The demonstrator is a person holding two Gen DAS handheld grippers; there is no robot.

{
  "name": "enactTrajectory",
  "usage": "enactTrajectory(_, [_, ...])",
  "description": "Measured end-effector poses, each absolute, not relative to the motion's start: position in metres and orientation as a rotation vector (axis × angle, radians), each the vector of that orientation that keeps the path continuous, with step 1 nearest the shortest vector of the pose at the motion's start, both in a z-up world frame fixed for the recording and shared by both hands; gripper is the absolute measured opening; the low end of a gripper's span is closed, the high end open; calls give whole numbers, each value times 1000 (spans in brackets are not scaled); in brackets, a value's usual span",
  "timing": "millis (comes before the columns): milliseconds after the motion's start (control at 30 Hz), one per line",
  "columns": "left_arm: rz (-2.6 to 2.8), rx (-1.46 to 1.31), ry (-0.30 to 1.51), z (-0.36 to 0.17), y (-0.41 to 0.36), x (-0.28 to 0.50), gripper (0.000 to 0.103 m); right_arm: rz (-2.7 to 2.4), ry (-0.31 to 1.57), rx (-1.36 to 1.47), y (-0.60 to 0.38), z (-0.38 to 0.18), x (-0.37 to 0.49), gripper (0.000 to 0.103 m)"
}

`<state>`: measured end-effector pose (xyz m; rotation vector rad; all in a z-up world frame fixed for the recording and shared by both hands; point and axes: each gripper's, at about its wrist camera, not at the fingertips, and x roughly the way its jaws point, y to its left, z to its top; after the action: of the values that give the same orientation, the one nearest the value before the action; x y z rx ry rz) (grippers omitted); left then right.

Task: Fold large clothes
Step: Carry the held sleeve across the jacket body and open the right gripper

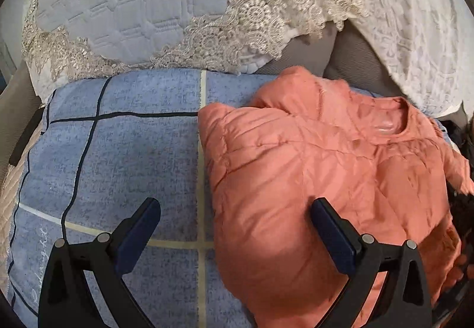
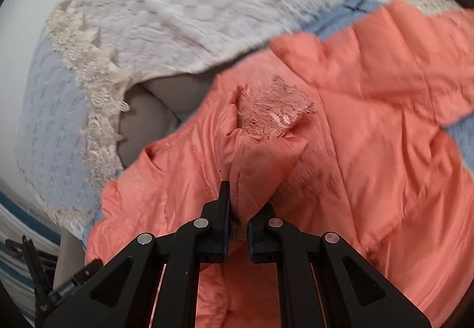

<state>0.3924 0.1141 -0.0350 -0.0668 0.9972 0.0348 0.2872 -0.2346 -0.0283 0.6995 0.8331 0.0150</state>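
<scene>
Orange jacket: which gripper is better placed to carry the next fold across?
Right. The right gripper is already shut on a bunched fold of the orange jacket, so it can pull it over. The left gripper is open above the jacket's edge and the blue checked cushion, holding nothing.

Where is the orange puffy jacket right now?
The orange puffy jacket lies on the blue checked cushion, right side of the left view, pinched by the right claw.
</scene>
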Motion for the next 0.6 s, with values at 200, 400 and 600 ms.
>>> enactTrajectory(200, [49,-91,1015,-42,116,398,103,-27,815,763,-244,-32,272,12])
enactTrajectory(400, [37,-110,1011,-42,115,401,103,-71,761,756,-241,-24,249,12])
enactTrajectory(600, [33,-94,1011,-46,114,401,103,-136,812,780,-244,-35,241,16])
